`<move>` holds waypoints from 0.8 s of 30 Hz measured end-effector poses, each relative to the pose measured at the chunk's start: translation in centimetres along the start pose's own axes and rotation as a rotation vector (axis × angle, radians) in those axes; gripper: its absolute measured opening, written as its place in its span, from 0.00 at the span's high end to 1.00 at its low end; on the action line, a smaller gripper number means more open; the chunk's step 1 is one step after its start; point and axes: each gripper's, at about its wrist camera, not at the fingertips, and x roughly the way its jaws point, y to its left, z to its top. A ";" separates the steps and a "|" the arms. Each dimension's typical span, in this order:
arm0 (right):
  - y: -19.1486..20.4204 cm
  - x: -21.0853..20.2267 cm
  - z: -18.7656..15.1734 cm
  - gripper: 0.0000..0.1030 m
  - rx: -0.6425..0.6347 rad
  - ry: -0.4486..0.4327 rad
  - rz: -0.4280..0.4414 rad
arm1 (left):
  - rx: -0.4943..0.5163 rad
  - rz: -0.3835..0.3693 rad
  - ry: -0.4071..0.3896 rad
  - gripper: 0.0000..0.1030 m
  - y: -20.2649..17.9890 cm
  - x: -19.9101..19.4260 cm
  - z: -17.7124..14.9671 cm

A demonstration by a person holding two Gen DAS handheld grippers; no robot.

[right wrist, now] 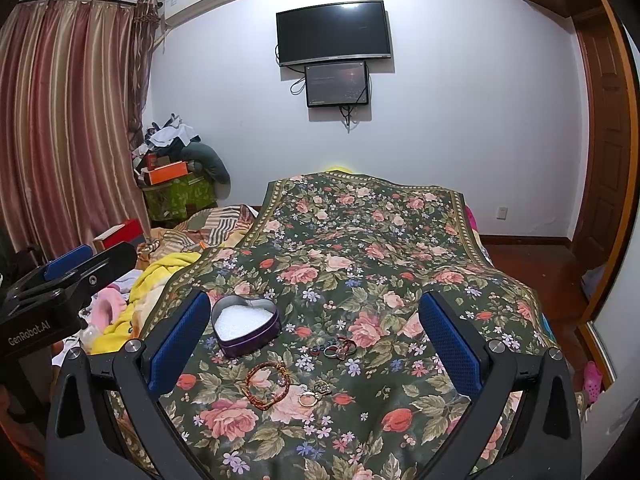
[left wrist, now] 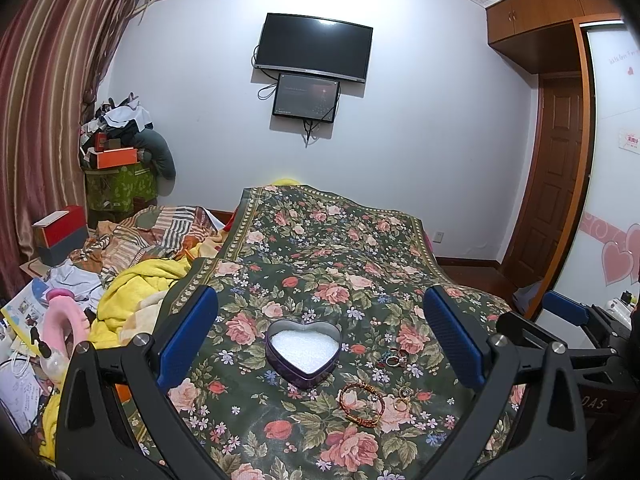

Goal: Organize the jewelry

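Observation:
A purple heart-shaped tin [left wrist: 303, 353] with white filling sits open on the floral cloth [left wrist: 320, 248]; it also shows in the right wrist view [right wrist: 245, 327]. A red-and-gold braided bracelet [left wrist: 361, 404] [right wrist: 267, 385] lies in front of it. Small rings [left wrist: 403, 398] [right wrist: 314, 394] lie beside the bracelet, and another cluster of rings [left wrist: 394, 359] [right wrist: 339, 347] lies further back. My left gripper [left wrist: 320, 340] is open and empty above the tin. My right gripper [right wrist: 316, 340] is open and empty above the jewelry.
The floral cloth [right wrist: 380, 240] covers a bed. Yellow and striped bedding [left wrist: 140, 280] is piled to the left, with boxes and clutter [left wrist: 116, 160] by the curtain. A TV [left wrist: 314, 46] hangs on the far wall. A wooden door [left wrist: 556, 176] stands at right.

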 end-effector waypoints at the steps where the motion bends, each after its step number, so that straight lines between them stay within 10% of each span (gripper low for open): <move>1: 0.0 0.0 0.0 0.00 0.000 0.001 0.001 | 0.000 0.000 0.000 0.00 0.0 0.0 0.0; 24: 0.5 0.2 -0.1 0.00 0.001 0.009 0.000 | 0.003 0.011 0.012 0.00 0.0 0.4 -0.1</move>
